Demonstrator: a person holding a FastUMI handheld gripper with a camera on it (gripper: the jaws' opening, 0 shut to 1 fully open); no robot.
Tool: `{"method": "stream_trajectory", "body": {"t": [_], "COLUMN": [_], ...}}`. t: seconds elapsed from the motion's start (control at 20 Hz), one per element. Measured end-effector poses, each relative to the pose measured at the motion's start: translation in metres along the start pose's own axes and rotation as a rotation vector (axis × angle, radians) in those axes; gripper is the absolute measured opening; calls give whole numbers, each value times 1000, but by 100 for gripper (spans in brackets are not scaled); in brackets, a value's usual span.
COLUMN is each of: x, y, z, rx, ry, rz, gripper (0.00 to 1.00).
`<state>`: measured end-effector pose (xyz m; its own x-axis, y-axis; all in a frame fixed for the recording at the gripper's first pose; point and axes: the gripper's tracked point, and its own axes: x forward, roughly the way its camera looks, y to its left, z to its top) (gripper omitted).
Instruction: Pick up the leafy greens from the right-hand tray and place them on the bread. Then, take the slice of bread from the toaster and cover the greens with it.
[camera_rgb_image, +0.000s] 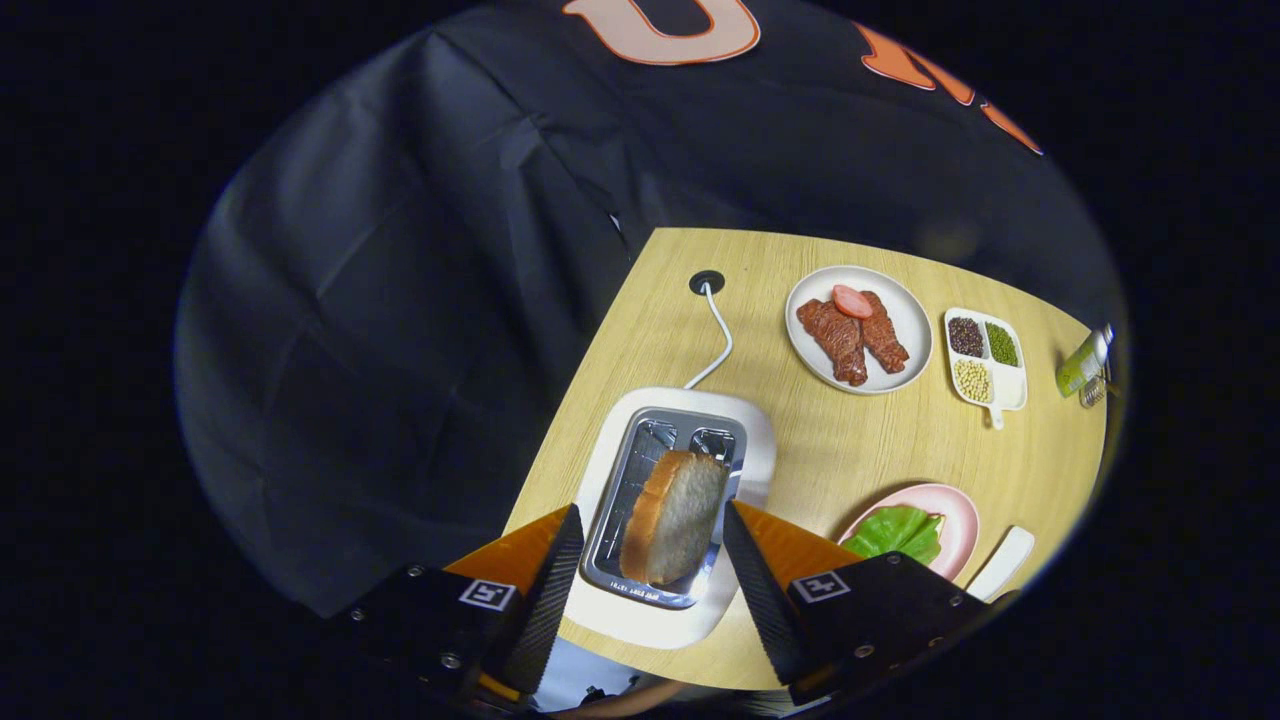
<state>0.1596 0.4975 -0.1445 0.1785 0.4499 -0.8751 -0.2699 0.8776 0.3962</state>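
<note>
A white toaster (630, 615) stands on the wooden table (860, 440), its metal top facing me. A slice of bread (675, 515) with a brown crust sticks up out of one slot, tilted. My gripper (652, 515) hovers over the toaster, open, with one finger on each side of the slice. The right finger is close to the bread's edge and the left one stands apart from it. Beyond the right finger, leafy greens (895, 530) lie on a pink plate (960, 515). Whatever is under the greens is hidden.
A white plate (905, 310) with slabs of meat and a pink slice sits at the back. To its right stand a divided dish of beans (985, 360) and a small bottle (1083, 362). The toaster's white cable (715, 335) runs to a table hole. A white object (1003, 560) lies by the pink plate.
</note>
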Motion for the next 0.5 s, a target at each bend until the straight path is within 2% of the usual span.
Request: {"method": "stream_trajectory", "body": {"t": [0.05, 0.25, 0.45, 0.5], "x": [6, 23, 28, 27], "y": [0, -6, -25, -31], "z": [0, -3, 0, 2], "rx": [-7, -15, -15, -12], "ry": [7, 16, 1, -5], "rz": [-9, -82, -176, -190], "gripper": [83, 65, 34, 23]}}
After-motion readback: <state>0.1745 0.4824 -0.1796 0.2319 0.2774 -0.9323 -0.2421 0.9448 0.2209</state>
